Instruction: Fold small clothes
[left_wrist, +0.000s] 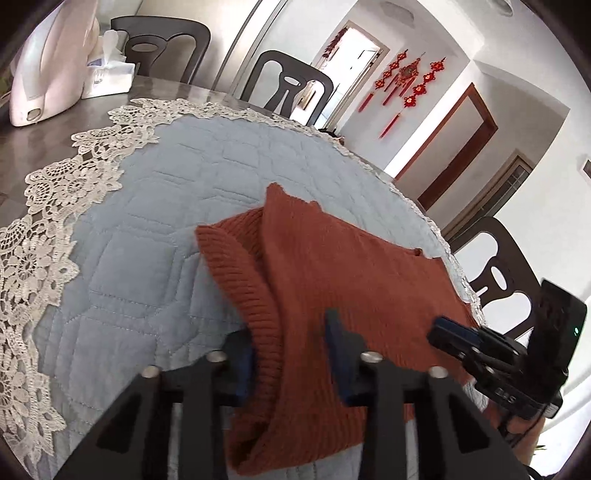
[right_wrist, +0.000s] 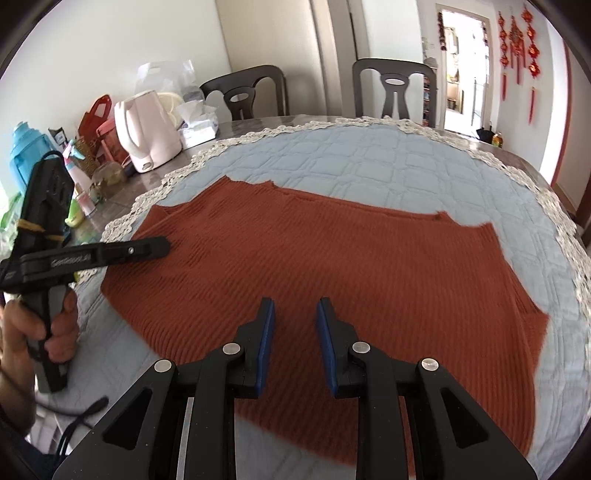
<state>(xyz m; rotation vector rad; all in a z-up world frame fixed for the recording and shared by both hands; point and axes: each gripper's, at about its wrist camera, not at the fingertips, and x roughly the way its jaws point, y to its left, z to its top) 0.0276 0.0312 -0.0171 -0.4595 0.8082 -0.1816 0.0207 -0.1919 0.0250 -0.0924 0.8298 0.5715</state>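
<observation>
A rust-orange ribbed knit garment (right_wrist: 332, 258) lies spread on a blue quilted mat (right_wrist: 369, 162). In the left wrist view its near edge (left_wrist: 288, 332) bunches up between the jaws of my left gripper (left_wrist: 291, 350), which stand apart around the ribbed hem without pinching it tight. My left gripper also shows in the right wrist view (right_wrist: 162, 245), at the garment's left edge. My right gripper (right_wrist: 295, 325) is open and empty, hovering over the garment's near middle. It shows at the right in the left wrist view (left_wrist: 443, 332).
The mat has a white lace border (left_wrist: 55, 192) on a dark table. A pink kettle (right_wrist: 144, 136), tissue box (right_wrist: 197, 127), bottles and clutter (right_wrist: 44, 158) stand at the left. Dark chairs (right_wrist: 393, 88) stand around the table.
</observation>
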